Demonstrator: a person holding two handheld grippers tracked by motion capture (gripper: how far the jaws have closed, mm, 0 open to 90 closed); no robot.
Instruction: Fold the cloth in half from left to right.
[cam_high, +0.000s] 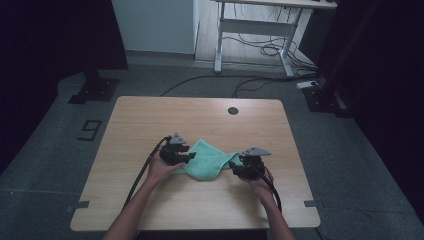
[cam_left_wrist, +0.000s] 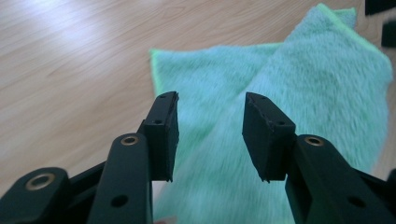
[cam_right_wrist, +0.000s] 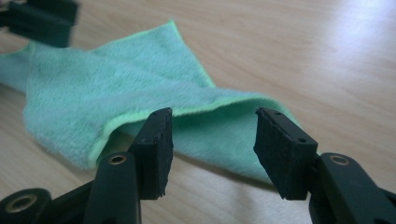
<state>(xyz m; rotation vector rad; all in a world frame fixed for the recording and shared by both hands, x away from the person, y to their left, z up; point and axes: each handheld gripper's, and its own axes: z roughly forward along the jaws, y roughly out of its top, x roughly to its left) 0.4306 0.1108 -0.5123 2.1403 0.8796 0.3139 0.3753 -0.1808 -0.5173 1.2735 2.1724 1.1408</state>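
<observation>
A green fleecy cloth (cam_high: 207, 160) lies rumpled and partly folded on the wooden table (cam_high: 150, 120), between my two grippers. My left gripper (cam_high: 186, 156) is at the cloth's left end; in the left gripper view its jaws stand apart just above the cloth (cam_left_wrist: 299, 79), nothing between them (cam_left_wrist: 210, 135). My right gripper (cam_high: 236, 165) is at the cloth's right end. In the right gripper view its jaws are apart (cam_right_wrist: 212, 149) and a raised folded edge of the cloth (cam_right_wrist: 140, 88) lies just beyond them.
The table has a round cable hole (cam_high: 233, 110) near its far edge. Bare wood surrounds the cloth on all sides. Beyond the table are a black stand base (cam_high: 94, 90), floor cables (cam_high: 250, 82) and a white desk frame (cam_high: 255, 30).
</observation>
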